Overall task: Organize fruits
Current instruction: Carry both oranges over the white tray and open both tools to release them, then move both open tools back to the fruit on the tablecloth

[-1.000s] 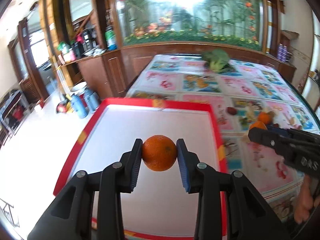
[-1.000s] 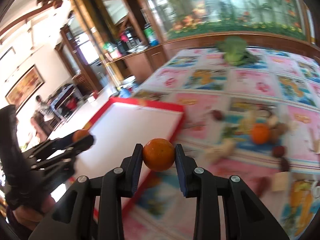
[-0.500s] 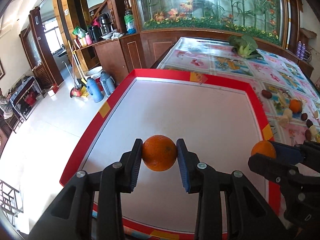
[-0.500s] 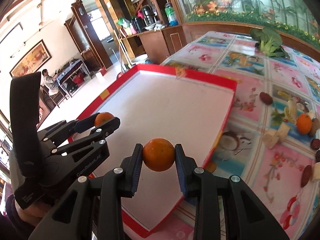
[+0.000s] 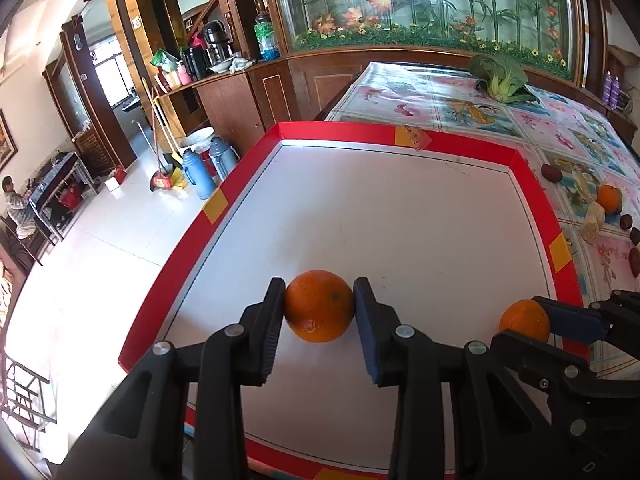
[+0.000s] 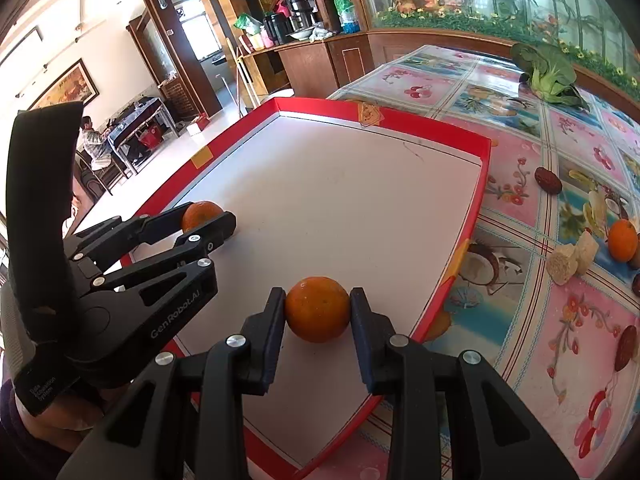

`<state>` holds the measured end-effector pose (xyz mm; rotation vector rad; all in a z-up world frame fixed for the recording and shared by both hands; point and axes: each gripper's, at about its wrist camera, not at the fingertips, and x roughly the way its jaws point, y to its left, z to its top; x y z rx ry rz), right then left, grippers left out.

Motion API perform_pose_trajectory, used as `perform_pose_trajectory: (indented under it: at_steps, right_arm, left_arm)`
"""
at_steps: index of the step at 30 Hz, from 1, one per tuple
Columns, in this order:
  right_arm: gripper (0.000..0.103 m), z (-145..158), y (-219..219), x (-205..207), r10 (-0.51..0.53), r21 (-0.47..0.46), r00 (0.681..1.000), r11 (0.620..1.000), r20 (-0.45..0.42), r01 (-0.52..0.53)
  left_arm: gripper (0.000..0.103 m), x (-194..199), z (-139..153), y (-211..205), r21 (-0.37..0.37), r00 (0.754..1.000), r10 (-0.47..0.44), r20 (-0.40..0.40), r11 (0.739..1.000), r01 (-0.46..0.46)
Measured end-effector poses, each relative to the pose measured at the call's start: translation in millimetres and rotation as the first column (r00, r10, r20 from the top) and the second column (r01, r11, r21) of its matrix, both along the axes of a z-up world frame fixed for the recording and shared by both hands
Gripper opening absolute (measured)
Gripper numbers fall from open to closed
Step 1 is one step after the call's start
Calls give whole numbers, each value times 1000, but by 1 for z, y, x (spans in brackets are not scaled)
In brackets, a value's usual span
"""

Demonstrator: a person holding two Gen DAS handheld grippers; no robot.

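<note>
Two round oranges poised low over a white tray with a red raised rim [image 5: 224,200], none yet released. At left, black two-finger left gripper [image 5: 319,308] clenched on a round orange with dimpled skin [image 5: 319,306], pads pressed to both flanks, fruit near the tray's front-left part; from the other camera, the same orange [image 6: 200,215] seen close to the rim's left side. At right, black right gripper [image 6: 318,309] likewise clamped on a second round orange [image 6: 318,309], low over the tray's front-right edge. Judged early in the job: both fruits brought to the tray, neither set down, tray floor otherwise bare.

Farther right, on the desk with the glossy floral-print cloth [image 6: 520,152], more left to gather: a third loose orange [image 6: 623,239], pale beige chunks [image 6: 572,258] beside it, dark reddish date-like fruits [image 6: 547,179] scattered near and beyond, a green leafy vegetable [image 6: 548,70] at the far end.

Hard to tell: whether either orange touches the tray floor or hangs just above it, undersides hidden. Right edge of the desk cut off, dark fruits there only partly in view; pale chunks too small to name. Hand behind the left gripper mostly out of frame.
</note>
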<state>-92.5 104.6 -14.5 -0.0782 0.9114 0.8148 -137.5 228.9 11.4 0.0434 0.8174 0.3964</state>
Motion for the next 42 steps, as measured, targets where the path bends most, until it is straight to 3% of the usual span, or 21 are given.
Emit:
perform_pose_trajectory:
  at_steps: [4, 6, 12, 23, 32, 38, 42]
  right_arm:
    - [34, 5, -9, 0, -15, 17, 1000, 1000, 20, 14]
    - [34, 12, -19, 0, -27, 46, 999, 999, 32, 26]
    - [40, 35, -48, -2, -92, 95, 991, 992, 97, 83]
    - [41, 58, -105, 9, -218, 177, 970, 964, 108, 197]
    - [41, 59, -171, 19, -309, 197, 943, 939, 123, 282]
    - [44, 38, -240, 30, -402, 133, 910, 912, 101, 388]
    - [44, 25, -263, 33, -434, 95, 897, 900, 83, 426]
  left_arm:
    - [49, -6, 11, -1, 30, 999, 16, 33, 999, -17]
    - [62, -10, 22, -3, 47, 998, 20, 64, 999, -23]
    - [76, -22, 61, -20, 107, 987, 0, 161, 994, -18]
    - [83, -20, 94, -71, 125, 970, -115, 214, 988, 90]
    - [89, -3, 82, -102, 97, 971, -186, 149, 980, 173]
    - [89, 17, 50, -135, 1, 951, -305, 42, 952, 305]
    - [89, 29, 40, -159, -2, 936, -352, 5, 936, 352]
